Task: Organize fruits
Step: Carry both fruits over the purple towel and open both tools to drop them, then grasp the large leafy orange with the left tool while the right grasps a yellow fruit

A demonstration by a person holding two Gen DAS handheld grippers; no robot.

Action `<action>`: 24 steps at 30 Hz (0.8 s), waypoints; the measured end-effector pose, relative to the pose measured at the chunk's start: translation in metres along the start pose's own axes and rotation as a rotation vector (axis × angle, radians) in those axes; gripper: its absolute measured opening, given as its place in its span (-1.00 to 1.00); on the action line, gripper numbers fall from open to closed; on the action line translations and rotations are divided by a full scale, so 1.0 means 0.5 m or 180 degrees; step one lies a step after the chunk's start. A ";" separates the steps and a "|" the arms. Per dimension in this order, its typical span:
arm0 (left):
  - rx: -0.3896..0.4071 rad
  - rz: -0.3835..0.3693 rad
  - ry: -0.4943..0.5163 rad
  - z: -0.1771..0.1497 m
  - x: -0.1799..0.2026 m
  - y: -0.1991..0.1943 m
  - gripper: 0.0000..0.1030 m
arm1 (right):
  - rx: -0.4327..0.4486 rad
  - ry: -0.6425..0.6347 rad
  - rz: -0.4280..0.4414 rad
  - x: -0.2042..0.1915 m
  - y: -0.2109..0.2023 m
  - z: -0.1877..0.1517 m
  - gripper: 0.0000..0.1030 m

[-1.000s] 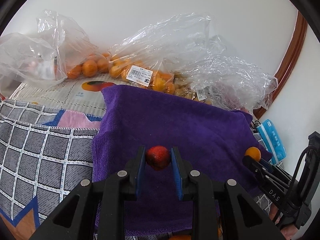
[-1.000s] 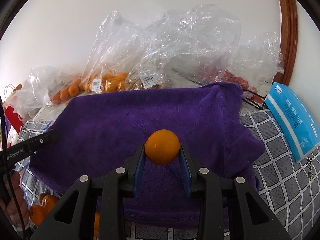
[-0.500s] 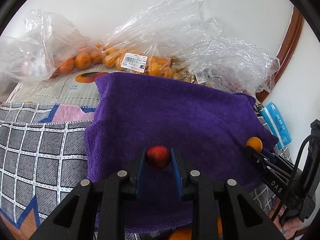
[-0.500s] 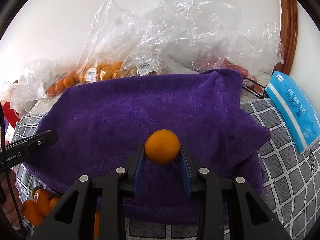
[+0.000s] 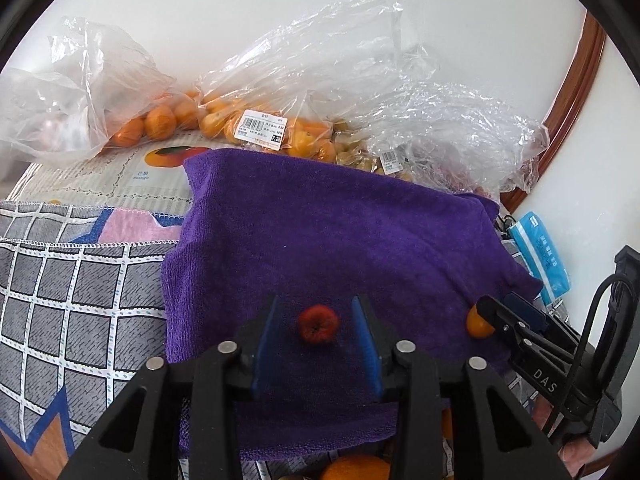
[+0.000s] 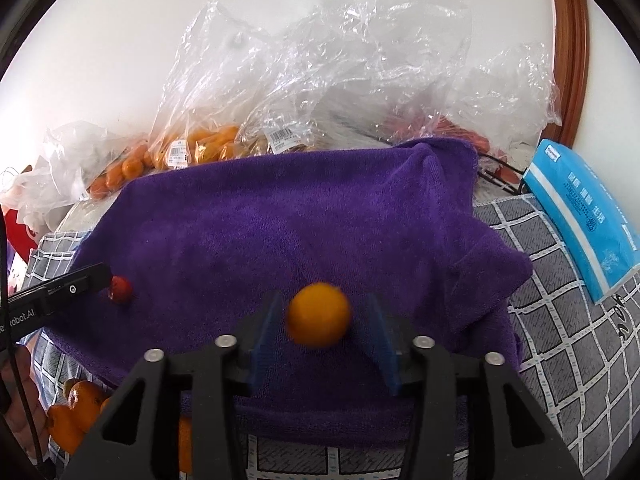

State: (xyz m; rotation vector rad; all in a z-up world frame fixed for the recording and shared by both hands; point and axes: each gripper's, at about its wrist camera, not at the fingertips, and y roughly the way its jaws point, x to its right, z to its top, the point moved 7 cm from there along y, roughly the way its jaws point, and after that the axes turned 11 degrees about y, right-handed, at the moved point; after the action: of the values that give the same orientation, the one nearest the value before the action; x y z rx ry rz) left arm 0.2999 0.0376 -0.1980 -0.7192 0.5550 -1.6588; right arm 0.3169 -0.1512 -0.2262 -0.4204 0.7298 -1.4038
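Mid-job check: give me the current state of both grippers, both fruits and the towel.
left gripper: open, straddling the red fruit
right gripper: open
red fruit: released, resting on the towel
orange: between the open fingers, blurred, seemingly just released
purple towel: spread flat, rumpled at its right edge

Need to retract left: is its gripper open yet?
Open. Left gripper fingers stand apart from the red fruit, which sits on the towel.

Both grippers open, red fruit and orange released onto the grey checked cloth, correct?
Not quite. Both the left gripper and right gripper are open, but the red fruit and orange are over the purple towel, per both wrist views.
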 end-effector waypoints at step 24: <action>0.0562 0.0164 0.0132 0.035 0.023 -0.093 -0.02 | 0.0317 0.0113 -0.0108 -0.017 -0.130 -0.001 0.26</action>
State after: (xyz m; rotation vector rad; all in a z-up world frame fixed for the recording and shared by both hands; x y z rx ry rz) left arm 0.2791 0.0361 -0.1517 -0.5386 0.4459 -1.6541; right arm 0.2691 -0.1521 -0.1817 -0.3320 0.6811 -1.4761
